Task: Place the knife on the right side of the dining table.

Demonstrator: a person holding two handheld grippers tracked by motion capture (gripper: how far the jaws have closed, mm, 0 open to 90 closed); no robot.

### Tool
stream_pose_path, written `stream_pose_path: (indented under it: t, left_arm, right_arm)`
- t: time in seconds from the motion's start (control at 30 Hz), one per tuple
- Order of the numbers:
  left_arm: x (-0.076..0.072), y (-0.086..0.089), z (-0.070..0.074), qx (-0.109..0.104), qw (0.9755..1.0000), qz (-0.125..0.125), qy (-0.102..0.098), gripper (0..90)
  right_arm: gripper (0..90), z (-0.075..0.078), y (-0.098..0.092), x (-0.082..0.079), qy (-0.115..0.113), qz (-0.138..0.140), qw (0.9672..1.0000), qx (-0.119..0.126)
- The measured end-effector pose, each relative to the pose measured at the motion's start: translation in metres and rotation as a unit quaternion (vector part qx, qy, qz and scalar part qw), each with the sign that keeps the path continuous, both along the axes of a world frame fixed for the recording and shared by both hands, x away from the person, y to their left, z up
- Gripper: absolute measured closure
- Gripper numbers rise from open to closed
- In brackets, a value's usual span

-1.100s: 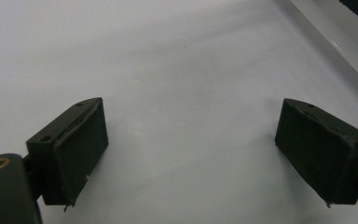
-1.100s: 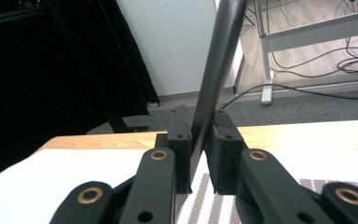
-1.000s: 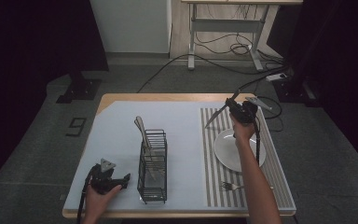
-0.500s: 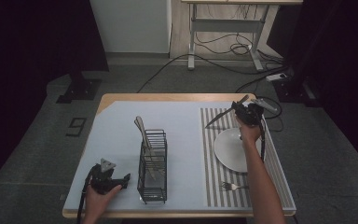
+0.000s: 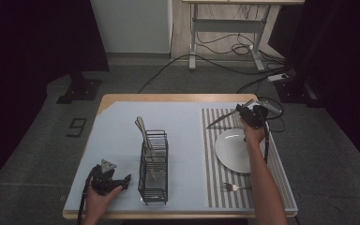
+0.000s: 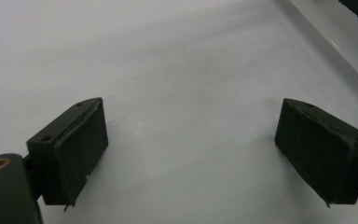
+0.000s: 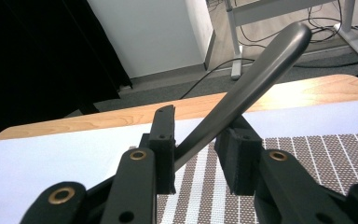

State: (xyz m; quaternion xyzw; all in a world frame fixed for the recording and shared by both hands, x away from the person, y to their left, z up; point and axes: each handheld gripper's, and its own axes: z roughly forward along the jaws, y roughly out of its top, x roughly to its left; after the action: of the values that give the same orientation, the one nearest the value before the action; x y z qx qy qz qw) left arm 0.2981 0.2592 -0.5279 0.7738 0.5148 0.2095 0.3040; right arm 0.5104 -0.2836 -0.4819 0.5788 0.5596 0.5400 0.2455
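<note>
Right gripper (image 7: 198,156): jaws stand slackened and have just been opening; the knife (image 7: 242,93) lies slanted between them, leaning on the left pad, with a gap at the other, so it looks released rather than clamped.
Knife: in the high view its blade (image 5: 220,120) juts out leftward from the right gripper (image 5: 249,115), low over the striped mat (image 5: 215,159), likely to be laid beside the plate.
Plate (image 5: 236,151): just nearer the person than those fingers, with a fork (image 5: 234,187) beyond it at the mat's near edge.
Left gripper (image 6: 191,154): jaws wide apart, nothing between them, parked on the bare blue-grey cover, apparently waiting.
Rack (image 5: 153,166): just right of the left gripper (image 5: 107,177), cutlery standing in it.
Change: a second ago the right gripper was above the plate's far rim; now it is farther back and lower, with looser jaws. The left hand is unmoved.
</note>
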Motion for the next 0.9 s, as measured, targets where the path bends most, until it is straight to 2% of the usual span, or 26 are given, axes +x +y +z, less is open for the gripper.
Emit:
stream_pose_path:
  t: [0.5,0.9]
  left_arm:
    - [0.0,0.0,0.0,0.0,1.0,0.0,0.0,9.1]
    - [0.0,0.0,0.0,0.0,1.0,0.0,-0.001,9.1]
  right_arm:
    - [67.7,-0.013,-0.01,0.002,0.007,-0.02,0.9992,0.033]
    - [61.1,-0.026,-0.022,0.005,0.054,-0.041,0.9971,0.036]
